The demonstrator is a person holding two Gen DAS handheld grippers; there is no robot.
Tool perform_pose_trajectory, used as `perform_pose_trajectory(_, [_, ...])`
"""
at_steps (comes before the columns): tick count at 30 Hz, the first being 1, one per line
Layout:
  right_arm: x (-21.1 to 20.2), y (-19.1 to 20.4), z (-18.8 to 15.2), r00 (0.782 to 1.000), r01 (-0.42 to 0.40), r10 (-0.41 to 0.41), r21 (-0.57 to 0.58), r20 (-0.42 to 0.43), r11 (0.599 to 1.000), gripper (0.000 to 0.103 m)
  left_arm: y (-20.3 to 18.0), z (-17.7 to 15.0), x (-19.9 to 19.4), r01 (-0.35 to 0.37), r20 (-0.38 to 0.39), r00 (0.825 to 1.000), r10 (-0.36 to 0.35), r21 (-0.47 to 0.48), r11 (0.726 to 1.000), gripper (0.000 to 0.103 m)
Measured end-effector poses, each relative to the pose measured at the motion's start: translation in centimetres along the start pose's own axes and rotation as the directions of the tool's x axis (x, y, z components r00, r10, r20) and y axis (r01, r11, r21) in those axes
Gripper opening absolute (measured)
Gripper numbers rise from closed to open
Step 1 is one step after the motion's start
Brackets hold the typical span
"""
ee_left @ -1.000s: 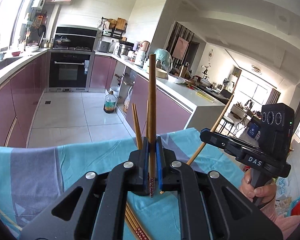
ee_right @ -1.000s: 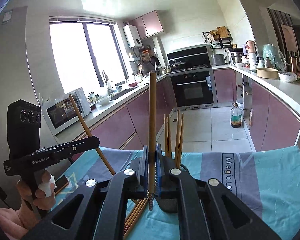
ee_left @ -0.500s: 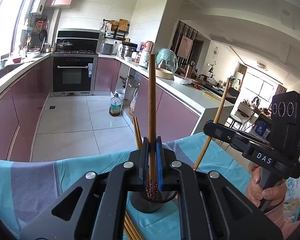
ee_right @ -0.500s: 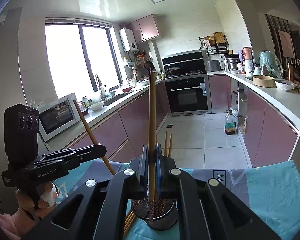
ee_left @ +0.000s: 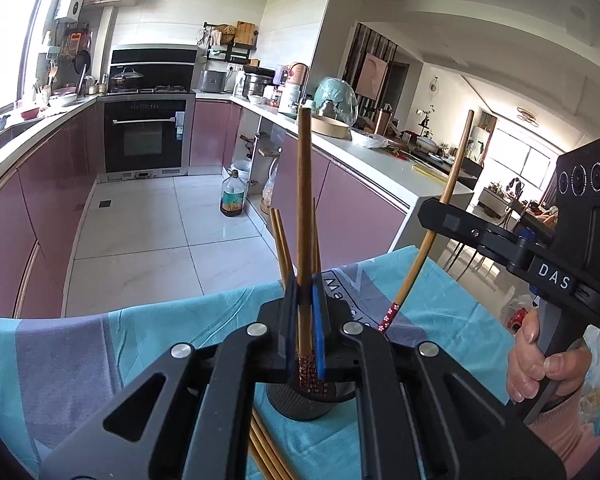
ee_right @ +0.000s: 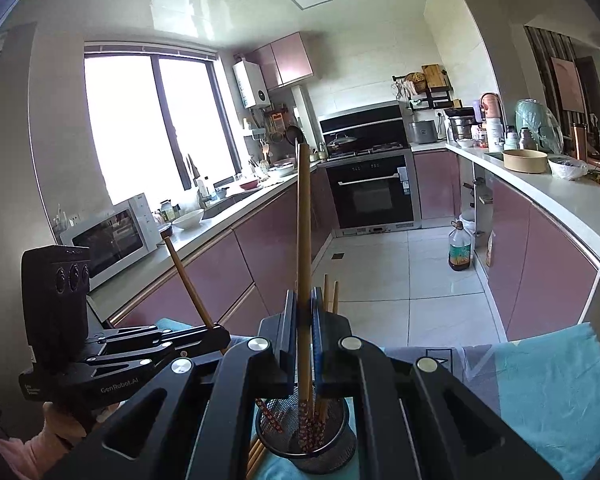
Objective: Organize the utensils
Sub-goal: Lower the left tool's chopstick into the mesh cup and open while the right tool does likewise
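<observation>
My left gripper (ee_left: 304,292) is shut on an upright wooden chopstick (ee_left: 303,200). Its patterned lower end hangs over the black mesh holder (ee_left: 304,404), where several chopsticks (ee_left: 280,240) stand. In the same view my right gripper (ee_left: 430,212) comes in from the right, shut on a slanted chopstick (ee_left: 454,168) whose patterned tip points at the holder. From the right wrist, the right gripper (ee_right: 302,300) grips its chopstick (ee_right: 303,220) above the mesh holder (ee_right: 304,440). The left gripper (ee_right: 220,332) reaches in from the left with its chopstick (ee_right: 186,276).
The holder stands on a teal and grey cloth (ee_left: 160,332) over the table. Loose chopsticks (ee_left: 264,448) lie on the cloth beside the holder. Beyond the table edge are a tiled floor, purple cabinets (ee_right: 540,260) and an oil bottle (ee_left: 233,196).
Both grippers have moved in over the mesh holder, which now shows under the jaws. The held chopsticks stand more upright, their patterned ends at the holder's mouth.
</observation>
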State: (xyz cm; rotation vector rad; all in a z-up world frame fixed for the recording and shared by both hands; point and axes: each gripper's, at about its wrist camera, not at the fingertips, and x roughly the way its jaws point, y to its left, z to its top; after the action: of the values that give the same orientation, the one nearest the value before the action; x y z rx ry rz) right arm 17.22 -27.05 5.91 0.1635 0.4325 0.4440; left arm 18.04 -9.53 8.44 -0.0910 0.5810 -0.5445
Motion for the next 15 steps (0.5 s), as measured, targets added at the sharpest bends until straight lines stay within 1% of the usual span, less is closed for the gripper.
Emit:
perform_pose_trajectory(4, [1.3, 0.0, -0.7, 0.998, 0.010, -0.010, -0.014, -0.063, 1.000, 0.006, 0.2, -0.5, 0.5, 0.000, -0.026, 1.000, 0.000, 0.008, 1.000, 0.008])
perform_pose_trajectory(7, [2.2, 0.2, -1.5, 0.992, 0.017, -0.020, -0.031, -0.121, 0.999, 0.006, 0.2, -0.5, 1.5, 0.003, -0.054, 0.999, -0.002, 0.016, 1.000, 0.008])
perform_pose_trajectory(10, [3.4, 0.4, -2.0, 0.983, 0.031, -0.038, -0.043, -0.180, 0.999, 0.006, 0.3, -0.8, 2.3, 0.005, -0.082, 0.997, -0.004, 0.022, 1.000, 0.008])
perform_pose_trajectory(12, [4.3, 0.2, -2.5, 0.972, 0.027, -0.037, -0.046, -0.233, 0.999, 0.006, 0.4, -1.1, 2.9, 0.008, -0.107, 0.994, -0.005, 0.025, 1.000, 0.008])
perform_pose_trajectory(15, [5.5, 0.1, -3.0, 0.958, 0.038, -0.051, -0.052, -0.283, 0.998, 0.008, 0.8, -1.4, 3.9, 0.012, -0.134, 0.991, -0.009, 0.022, 1.000, 0.008])
